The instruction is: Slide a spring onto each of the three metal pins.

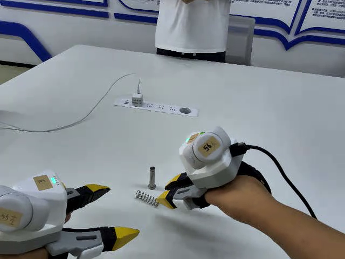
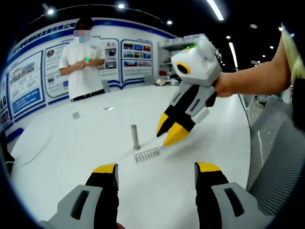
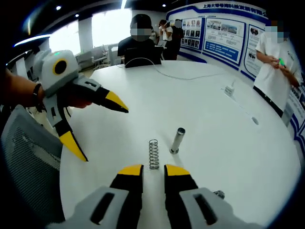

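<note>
At the lower left of the head view, the left gripper (image 1: pixel 116 211) is held in a hand near the edge of the white table (image 1: pixel 259 113), with its yellow-tipped jaws spread wide and nothing caught between them. To its right, a small coil spring (image 1: pixel 146 198) is seen lying on its side on the tabletop. Just beyond the spring, one short metal pin (image 1: pixel 152 177) stands upright, close to it but not touching, and no spring is seen on the pin. Further right, the right gripper (image 1: pixel 168 191) is pointed down and to the left, with its tips brought just beside the near end of the spring. In the right gripper view its jaws are parted only narrowly and the spring lies straight ahead of the gap, ungripped; in the left gripper view the tips are seen a little clear of the coil. Farther back on the table a white power strip (image 1: pixel 156 106) is laid flat, with a charger (image 1: pixel 137 99) plugged into it and a thin cable (image 1: pixel 91 110) trailing off to the left. A person in a white shirt (image 1: pixel 191 24) stands at the far edge.
</note>
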### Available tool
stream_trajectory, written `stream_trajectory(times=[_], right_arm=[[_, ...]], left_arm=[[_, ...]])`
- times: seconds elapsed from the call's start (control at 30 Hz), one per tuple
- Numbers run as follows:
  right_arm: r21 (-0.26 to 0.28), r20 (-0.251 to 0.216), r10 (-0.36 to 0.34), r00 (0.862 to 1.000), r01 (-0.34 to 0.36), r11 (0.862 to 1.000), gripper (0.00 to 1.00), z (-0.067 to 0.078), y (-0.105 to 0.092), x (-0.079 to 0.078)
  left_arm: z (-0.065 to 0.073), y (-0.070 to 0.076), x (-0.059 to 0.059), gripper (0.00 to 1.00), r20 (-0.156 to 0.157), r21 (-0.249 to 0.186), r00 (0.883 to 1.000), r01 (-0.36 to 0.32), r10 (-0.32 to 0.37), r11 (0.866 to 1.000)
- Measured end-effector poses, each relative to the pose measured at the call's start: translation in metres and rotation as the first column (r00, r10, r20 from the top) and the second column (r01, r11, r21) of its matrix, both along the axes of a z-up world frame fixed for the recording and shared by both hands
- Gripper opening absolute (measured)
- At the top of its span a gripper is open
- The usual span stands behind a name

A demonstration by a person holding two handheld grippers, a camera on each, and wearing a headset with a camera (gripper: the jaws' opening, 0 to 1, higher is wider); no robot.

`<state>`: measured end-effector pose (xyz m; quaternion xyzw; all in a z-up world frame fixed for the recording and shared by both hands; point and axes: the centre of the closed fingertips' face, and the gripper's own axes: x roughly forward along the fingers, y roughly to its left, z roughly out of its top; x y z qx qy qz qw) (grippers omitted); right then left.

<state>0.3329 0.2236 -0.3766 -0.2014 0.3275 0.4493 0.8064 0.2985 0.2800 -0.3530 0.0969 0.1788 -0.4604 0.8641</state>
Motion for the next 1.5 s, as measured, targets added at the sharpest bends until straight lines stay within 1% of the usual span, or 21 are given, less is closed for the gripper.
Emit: stream_trajectory(times=[0.07, 0.2, 0.37, 0.6, 0.83, 1.03, 1.27, 1.5], right_arm=[[-0.006, 0.000, 0.002, 1.000, -0.002, 1.000, 0.18, -0.004, 0.002, 0.001], [-0.007, -0.023, -0.004, 1.000, 0.004, 1.000, 0.18, -0.013, 0.005, 0.003], [-0.015, -0.029, -0.011, 1.000, 0.011, 1.000, 0.18, -0.021, 0.007, 0.005], [-0.017, -0.038, -0.017, 0.999, 0.016, 1.000, 0.16, -0.027, 0.009, 0.006], [-0.019, -0.034, -0.013, 0.999, 0.013, 1.000, 0.12, -0.029, 0.009, 0.008], [-0.029, -0.029, 0.006, 1.000, -0.006, 1.000, 0.12, -0.026, 0.007, 0.002], [-0.037, -0.003, 0.028, 1.000, -0.029, 0.999, 0.12, -0.010, 0.005, -0.003], [-0.043, 0.013, 0.034, 0.999, -0.034, 0.998, 0.12, 0.000, 0.000, -0.005]], left_arm=[[0.000, 0.001, 0.000, 0.66, -0.001, -0.001, 1.000, -0.002, 0.002, 1.000], [-0.001, 0.002, 0.001, 0.66, -0.002, 0.000, 1.000, -0.006, 0.006, 1.000], [-0.002, 0.005, 0.001, 0.66, -0.003, 0.001, 1.000, -0.011, 0.011, 1.000], [-0.002, 0.005, 0.002, 0.66, -0.002, 0.001, 1.000, -0.013, 0.013, 1.000], [-0.001, 0.006, 0.003, 0.66, -0.001, 0.003, 1.000, -0.016, 0.016, 1.000], [-0.002, 0.005, 0.003, 0.66, -0.002, 0.005, 1.000, -0.014, 0.014, 1.000], [-0.002, 0.000, 0.001, 0.66, -0.002, 0.006, 1.000, -0.001, 0.001, 1.000], [0.000, -0.005, 0.000, 0.66, 0.000, 0.004, 1.000, 0.011, -0.011, 1.000]])
